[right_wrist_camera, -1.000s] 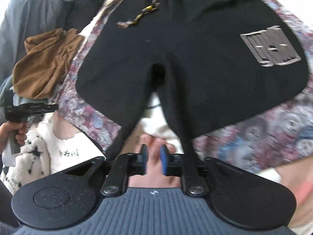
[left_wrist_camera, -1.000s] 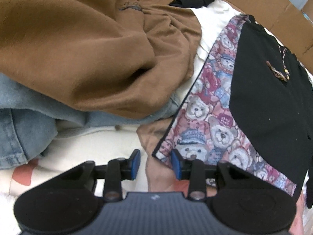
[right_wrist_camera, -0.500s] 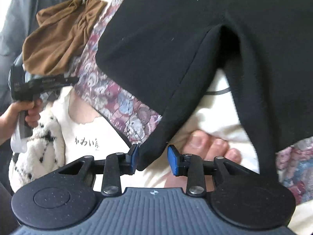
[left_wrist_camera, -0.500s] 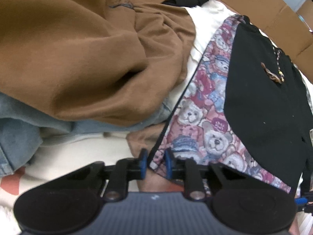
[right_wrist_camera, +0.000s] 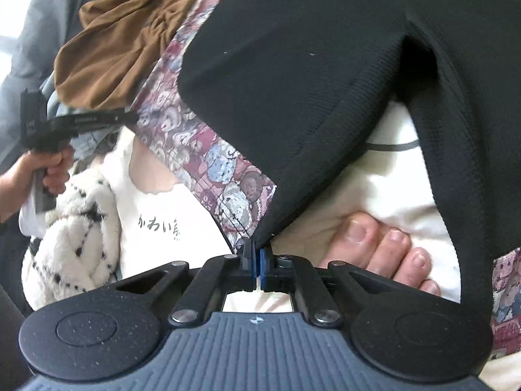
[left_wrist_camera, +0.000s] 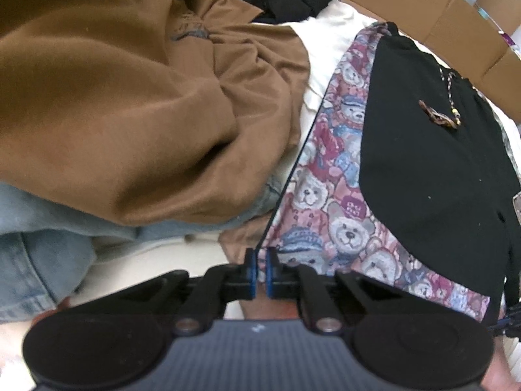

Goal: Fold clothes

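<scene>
On both fabric corners, tongs (left_wrist_camera: 259,268) (right_wrist_camera: 256,265) have now clamped shut.

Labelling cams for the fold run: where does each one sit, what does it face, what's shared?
Left wrist: on the left gripper, looking steeply down; jaws shut on the teddy-bear fabric edge, brown garment beside.
Right wrist: on the right gripper, angled down; jaws shut on the black shorts hem; bare toes and the hand holding the other gripper show.
Shared: shorts, bear fabric, brown garment.

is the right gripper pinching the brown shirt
No, the right gripper is shut on the hem of the black shorts; the brown shirt lies apart.
</scene>
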Demonstrator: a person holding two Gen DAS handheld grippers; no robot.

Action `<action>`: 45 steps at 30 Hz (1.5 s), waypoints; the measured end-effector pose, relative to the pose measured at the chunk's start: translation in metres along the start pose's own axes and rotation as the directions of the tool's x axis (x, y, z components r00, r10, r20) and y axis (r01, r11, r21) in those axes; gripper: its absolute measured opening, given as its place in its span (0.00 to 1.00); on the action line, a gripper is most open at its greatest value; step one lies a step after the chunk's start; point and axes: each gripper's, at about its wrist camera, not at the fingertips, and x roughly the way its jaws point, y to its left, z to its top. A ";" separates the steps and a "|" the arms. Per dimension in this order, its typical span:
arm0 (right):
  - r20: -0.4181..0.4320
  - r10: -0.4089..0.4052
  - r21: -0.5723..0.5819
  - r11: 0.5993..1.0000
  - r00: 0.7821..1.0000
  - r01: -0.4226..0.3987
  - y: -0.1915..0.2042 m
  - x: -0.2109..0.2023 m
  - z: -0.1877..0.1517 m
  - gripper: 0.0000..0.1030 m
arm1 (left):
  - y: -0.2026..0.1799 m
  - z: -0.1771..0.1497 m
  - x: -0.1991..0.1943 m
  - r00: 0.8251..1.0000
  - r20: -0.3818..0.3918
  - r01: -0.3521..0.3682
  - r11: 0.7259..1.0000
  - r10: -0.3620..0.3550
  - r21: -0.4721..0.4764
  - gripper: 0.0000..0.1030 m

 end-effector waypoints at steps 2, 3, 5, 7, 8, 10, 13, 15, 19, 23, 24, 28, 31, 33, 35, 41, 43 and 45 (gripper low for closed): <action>-0.010 0.001 -0.018 1.000 1.000 -0.001 0.004 0.003 0.000 0.00 | 0.002 0.000 0.000 1.000 -0.012 -0.013 1.000 0.013 0.003 0.05; -0.015 0.001 -0.023 1.000 1.000 -0.002 0.005 0.005 0.000 0.00 | 0.004 0.000 0.001 1.000 -0.020 -0.017 1.000 0.017 0.000 0.05; -0.024 0.000 -0.032 0.999 1.000 -0.001 0.008 0.009 0.000 0.00 | 0.007 0.001 0.004 0.999 -0.034 -0.028 1.000 0.028 -0.002 0.05; -0.031 -0.008 -0.041 0.999 0.999 0.007 0.010 0.011 -0.001 0.00 | 0.006 0.001 0.008 0.998 -0.048 -0.035 0.999 0.035 0.001 0.05; -0.034 -0.022 -0.045 0.999 0.999 0.020 0.011 0.013 -0.001 0.00 | 0.005 0.001 0.010 0.998 -0.056 -0.039 0.999 0.039 0.006 0.05; -0.042 -0.053 -0.048 0.998 0.998 0.051 0.012 0.015 0.000 0.00 | 0.002 0.001 0.016 0.996 -0.073 -0.044 0.999 0.045 0.009 0.06; -0.051 -0.063 -0.060 0.996 0.997 0.060 0.015 0.013 0.001 0.01 | -0.002 0.002 0.020 0.996 -0.079 -0.048 0.999 0.047 -0.010 0.08; -0.052 -0.068 -0.063 0.996 0.996 0.065 0.015 0.012 0.002 0.02 | 0.000 0.002 0.021 0.996 -0.081 -0.042 0.999 0.041 -0.014 0.12; -0.052 -0.075 -0.065 0.995 0.996 0.072 0.020 0.011 0.002 0.03 | 0.008 0.002 0.020 0.996 -0.085 -0.023 0.999 0.020 -0.034 0.18; -0.052 -0.082 -0.056 0.995 0.995 0.079 0.019 0.009 0.003 0.04 | 0.014 0.003 0.017 0.998 -0.068 -0.019 0.999 0.016 -0.047 0.27; -0.050 -0.086 -0.053 0.995 0.995 0.083 0.019 0.008 0.003 0.04 | 0.015 0.003 0.017 0.998 -0.064 -0.016 0.999 0.013 -0.048 0.27; -0.039 -0.096 -0.051 0.994 0.995 0.094 0.018 0.000 0.004 0.04 | 0.016 0.004 0.020 0.999 -0.042 -0.004 0.999 0.003 -0.043 0.29; -0.006 -0.100 -0.045 0.994 0.995 0.100 0.015 -0.016 0.005 0.04 | 0.019 0.002 0.022 1.000 -0.028 0.003 0.999 -0.005 -0.052 0.29; 0.030 -0.107 -0.033 0.994 0.994 0.108 0.010 -0.030 0.008 0.04 | 0.020 0.001 0.022 1.000 -0.022 0.004 0.998 -0.005 -0.056 0.30; 0.080 -0.130 -0.011 0.991 0.988 0.131 0.002 -0.049 0.011 0.04 | 0.020 0.003 0.018 1.000 -0.018 0.009 0.998 -0.011 -0.056 0.29; 0.230 -0.249 0.079 0.968 0.941 0.237 -0.037 -0.109 0.026 0.16 | 0.020 0.011 -0.011 0.999 0.018 0.045 0.998 -0.044 -0.044 0.29; 0.259 -0.299 0.115 0.954 0.918 0.278 -0.051 -0.125 0.030 0.20 | 0.017 0.017 -0.022 0.997 0.040 0.063 0.997 -0.061 -0.037 0.29; 0.287 -0.348 0.143 0.937 0.892 0.319 -0.064 -0.139 0.034 0.20 | 0.013 0.025 -0.030 0.996 0.058 0.070 0.997 -0.069 -0.024 0.30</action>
